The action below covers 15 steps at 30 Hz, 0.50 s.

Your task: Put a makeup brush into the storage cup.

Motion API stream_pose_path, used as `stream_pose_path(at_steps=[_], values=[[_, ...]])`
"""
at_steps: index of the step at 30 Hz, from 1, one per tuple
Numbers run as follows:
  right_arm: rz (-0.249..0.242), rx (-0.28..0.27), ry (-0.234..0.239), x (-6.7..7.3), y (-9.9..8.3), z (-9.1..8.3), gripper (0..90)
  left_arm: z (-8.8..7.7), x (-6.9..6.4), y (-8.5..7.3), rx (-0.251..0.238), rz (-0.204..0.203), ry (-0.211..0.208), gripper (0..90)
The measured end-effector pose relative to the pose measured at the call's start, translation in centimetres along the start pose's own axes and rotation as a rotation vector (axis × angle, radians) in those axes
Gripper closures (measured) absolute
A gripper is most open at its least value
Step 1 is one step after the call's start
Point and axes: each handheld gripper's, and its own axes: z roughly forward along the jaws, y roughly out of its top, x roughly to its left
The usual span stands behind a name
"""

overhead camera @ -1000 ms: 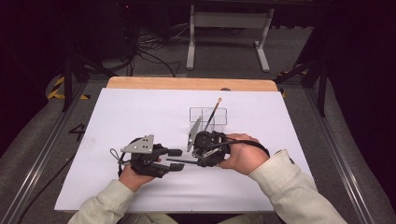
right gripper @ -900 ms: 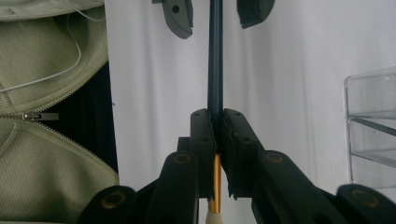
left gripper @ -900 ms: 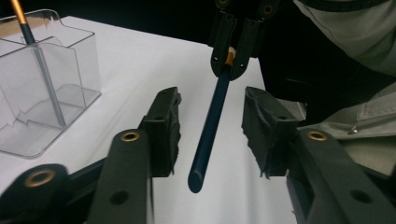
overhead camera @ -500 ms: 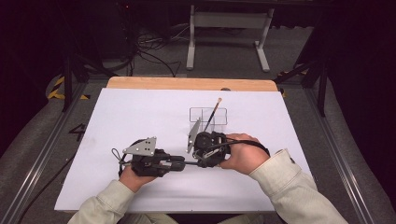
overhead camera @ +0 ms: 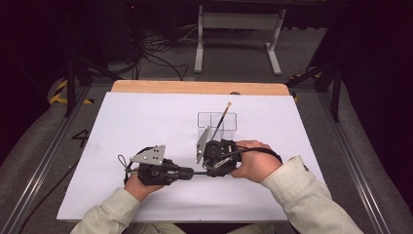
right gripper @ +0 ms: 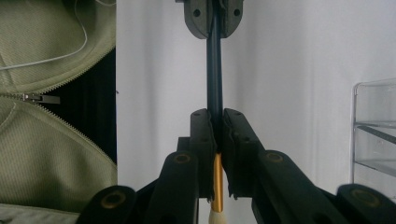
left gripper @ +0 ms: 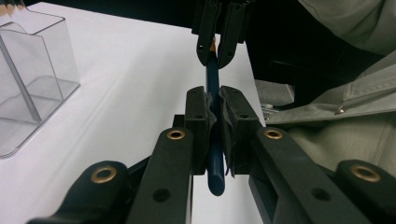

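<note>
High view, left to right: left gripper (overhead camera: 187, 171), jaws just closed, clamps the dark handle end of a brush (overhead camera: 197, 172); right gripper (overhead camera: 210, 171) clamps its other end. Brush spans level between both, above the white table (overhead camera: 126, 126). Clear organizer (overhead camera: 217, 121) sits just beyond the right gripper.

The brush (left gripper: 214, 140) is slim, with a dark blue-black handle, a gold ferrule and a pale tuft (right gripper: 217, 217) of bristles. It lies level just above the white table, its length running across between the person's two hands. The rounded butt end of the handle and the ferrule end are each clamped, with the bare dark shaft (overhead camera: 197, 172) spanning the short gap between.
</note>
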Motion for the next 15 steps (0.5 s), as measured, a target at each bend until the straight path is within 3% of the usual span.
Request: stream_pose_path(at_steps=[15], values=[[-0.018, -0.030, -0.003, -0.20, -0.27, -0.17, 82.1, -0.26, 0.03, 0.07, -0.011, 0.004, 0.003, 83.7]])
